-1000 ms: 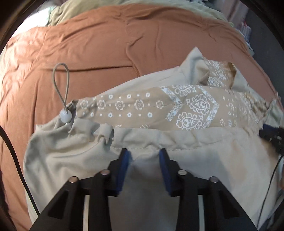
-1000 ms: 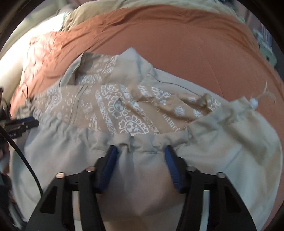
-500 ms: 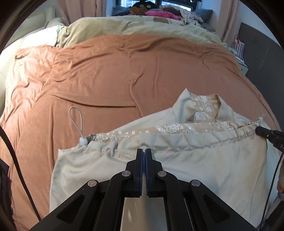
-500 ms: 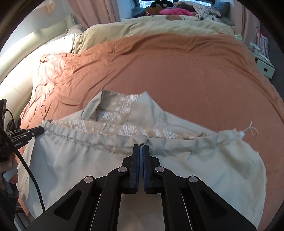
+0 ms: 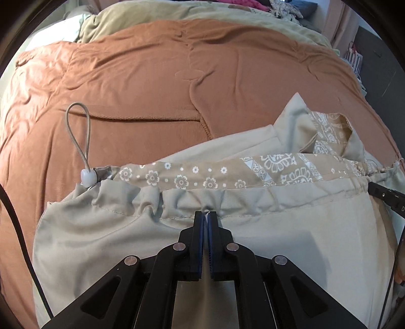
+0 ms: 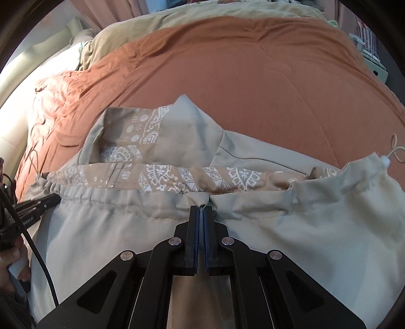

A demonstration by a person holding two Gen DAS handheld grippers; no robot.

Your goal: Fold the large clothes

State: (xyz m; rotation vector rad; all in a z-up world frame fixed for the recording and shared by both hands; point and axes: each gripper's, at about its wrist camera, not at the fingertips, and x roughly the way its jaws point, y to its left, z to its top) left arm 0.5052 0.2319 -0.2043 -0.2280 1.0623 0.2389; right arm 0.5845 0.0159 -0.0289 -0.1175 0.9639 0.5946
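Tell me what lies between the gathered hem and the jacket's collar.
In both wrist views, a band of tan paisley lining lies between the gathered hem and the collar.

You face a wide bed under a rumpled rust-orange quilted bedspread (image 5: 157, 83), an olive-beige blanket (image 5: 162, 15) at its far edge, pink curtains (image 6: 101, 12) beyond; daylight brightens the left.

The jacket (image 5: 291, 253) runs off the bottom edge in both views, so its lower part is unseen. Its printed lining (image 6: 177, 177) shows only as a strip above the folded hem (image 5: 253, 200); the rest is covered. The hand (image 6: 10, 263) at the right-wrist view's left edge is cut off.
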